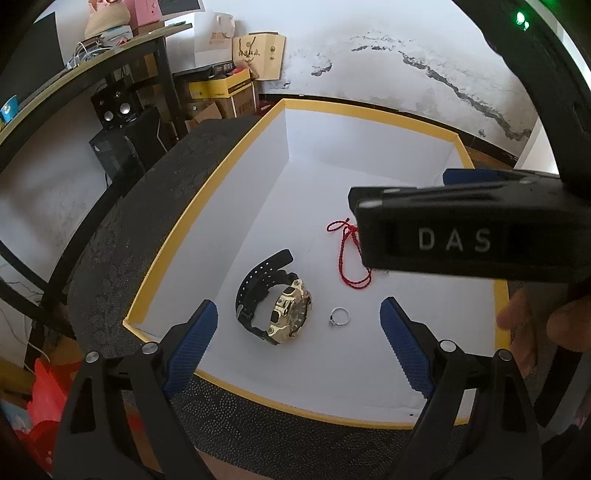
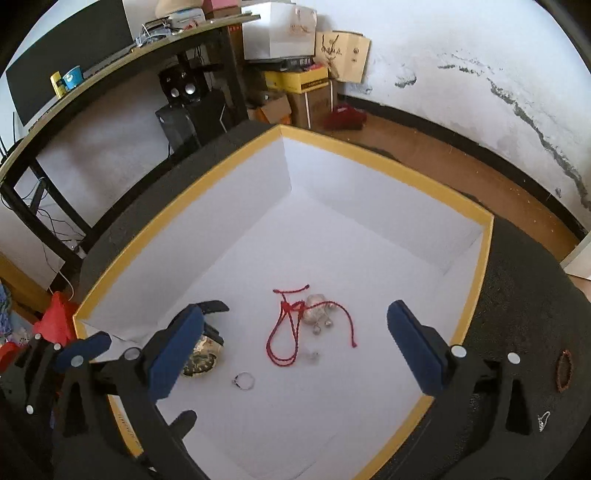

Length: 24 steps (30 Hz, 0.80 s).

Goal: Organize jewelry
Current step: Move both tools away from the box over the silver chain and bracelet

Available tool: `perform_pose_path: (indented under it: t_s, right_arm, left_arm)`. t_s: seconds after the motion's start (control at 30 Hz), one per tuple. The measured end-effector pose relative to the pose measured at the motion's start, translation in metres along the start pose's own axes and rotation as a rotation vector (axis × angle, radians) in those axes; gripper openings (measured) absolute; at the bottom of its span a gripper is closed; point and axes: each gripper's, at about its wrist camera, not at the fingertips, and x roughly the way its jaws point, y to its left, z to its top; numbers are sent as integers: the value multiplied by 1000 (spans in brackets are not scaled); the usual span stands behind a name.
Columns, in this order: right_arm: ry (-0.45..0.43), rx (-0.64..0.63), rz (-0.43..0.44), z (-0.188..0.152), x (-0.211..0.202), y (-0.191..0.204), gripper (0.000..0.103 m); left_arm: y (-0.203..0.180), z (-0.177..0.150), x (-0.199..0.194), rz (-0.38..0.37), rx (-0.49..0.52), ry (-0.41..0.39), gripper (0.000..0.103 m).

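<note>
Judging by its look, the ring is light, hard and slippery; I'd pinch across its band. It lies on the box floor near the front edge, between my right gripper fingers, spread and empty. Left gripper likewise released, watch beside.

Both views are brightly and evenly lit by soft daylight, and the white floor of the yellow-rimmed box is close to washed out. Shadows inside the box are faint and grey, gathering along its far walls. Fisheye distortion bends the box rim and the shelf behind it into curves, with black vignette at the corners. A green lamp glares far above the box. Focus is fairly sharp, softening toward the edges.
</note>
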Motion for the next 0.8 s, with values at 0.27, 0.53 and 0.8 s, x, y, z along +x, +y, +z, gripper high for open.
perform_pose_path:
  t_s: [0.27, 0.53, 0.8]
  right_arm:
    - [-81, 50, -10, -6, -56, -16, 96]
    - [-145, 162, -207, -109, -174, -111, 96]
    - [-130, 360, -390, -240, -250, -213, 96]
  left_arm:
    - [-6, -1, -23, 6, 25, -26, 87]
    - [-52, 1, -65, -61, 77, -79, 95]
    - [-170, -11, -75, -203, 182, -58, 97]
